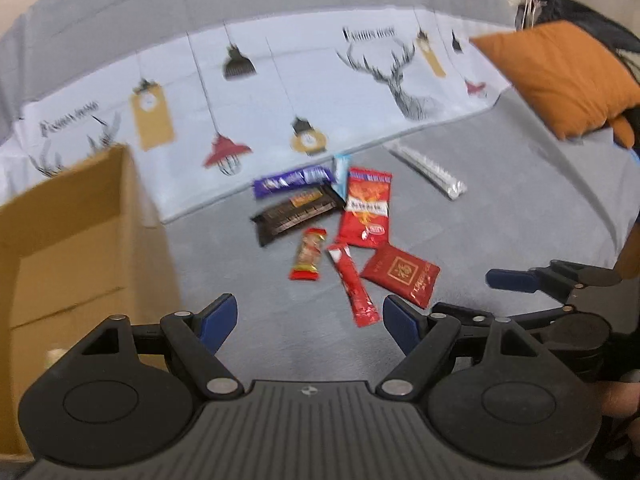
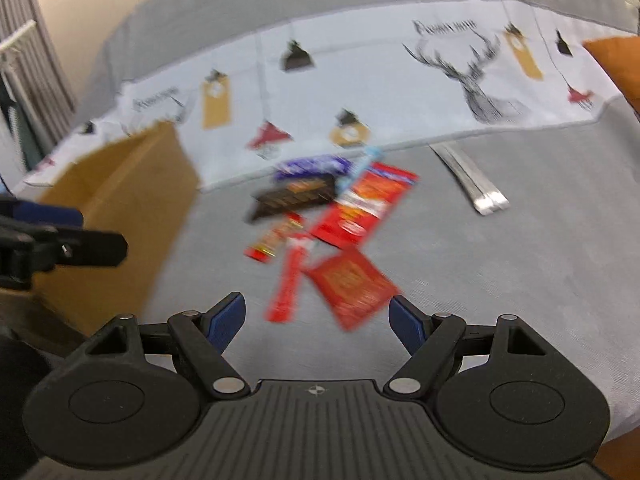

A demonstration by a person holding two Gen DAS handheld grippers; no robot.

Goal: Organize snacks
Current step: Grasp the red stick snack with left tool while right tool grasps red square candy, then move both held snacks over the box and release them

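On the grey bedspread (image 1: 500, 208) a cluster of snack packets (image 1: 340, 232) is spread flat, each one reachable, just beside an open cardboard box (image 1: 72, 232), presumably their destination. Both the left gripper (image 1: 308, 320) and right gripper (image 2: 318, 316) are held wide and empty above them.

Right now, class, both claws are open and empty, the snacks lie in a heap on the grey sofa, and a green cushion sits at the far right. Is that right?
One slip: the cushion is orange, not green, as the left wrist view shows. The rest holds: the left claw and the right claw are open and empty, and the snacks lie on the grey sofa.
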